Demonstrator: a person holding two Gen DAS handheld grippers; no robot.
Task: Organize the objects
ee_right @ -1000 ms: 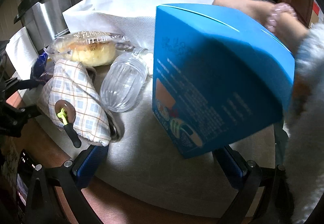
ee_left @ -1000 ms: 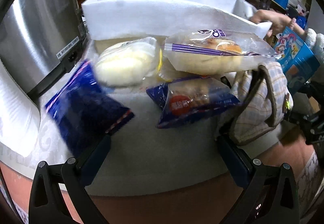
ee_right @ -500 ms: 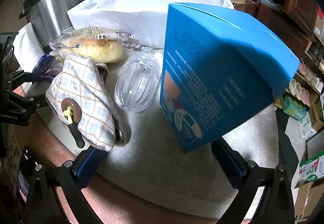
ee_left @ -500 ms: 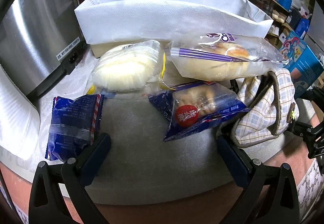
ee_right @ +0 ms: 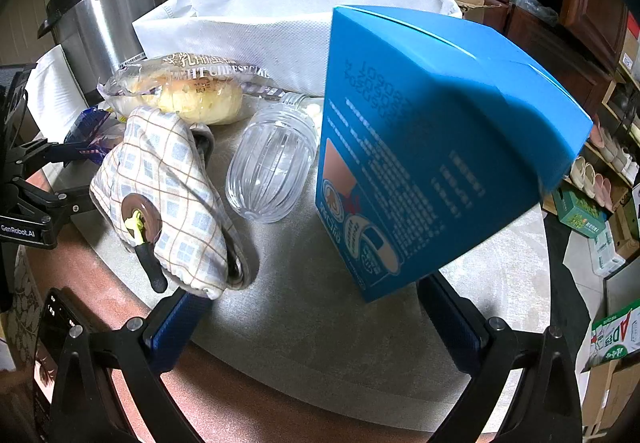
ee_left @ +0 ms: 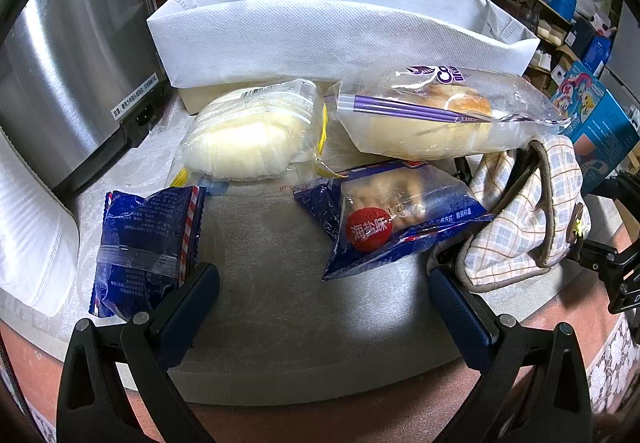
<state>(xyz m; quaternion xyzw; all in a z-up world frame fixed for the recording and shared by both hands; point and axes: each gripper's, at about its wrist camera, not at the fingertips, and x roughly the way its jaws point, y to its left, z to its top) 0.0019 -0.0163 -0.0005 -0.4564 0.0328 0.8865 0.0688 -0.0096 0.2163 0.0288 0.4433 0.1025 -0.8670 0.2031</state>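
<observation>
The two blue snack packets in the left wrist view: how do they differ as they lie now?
The left blue packet shows its printed back with a clear seam strip; the middle blue packet shows its front, a red round label and a window onto the biscuits. The left one lies apart beside the left gripper finger; the middle one touches the plaid pouch. Both lie flat on the table, sealed.

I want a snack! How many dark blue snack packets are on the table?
2. One blue packet lies by the left claw's left finger; the red-sticker packet lies mid-table against the checked pouch. Others may be hidden.
</observation>
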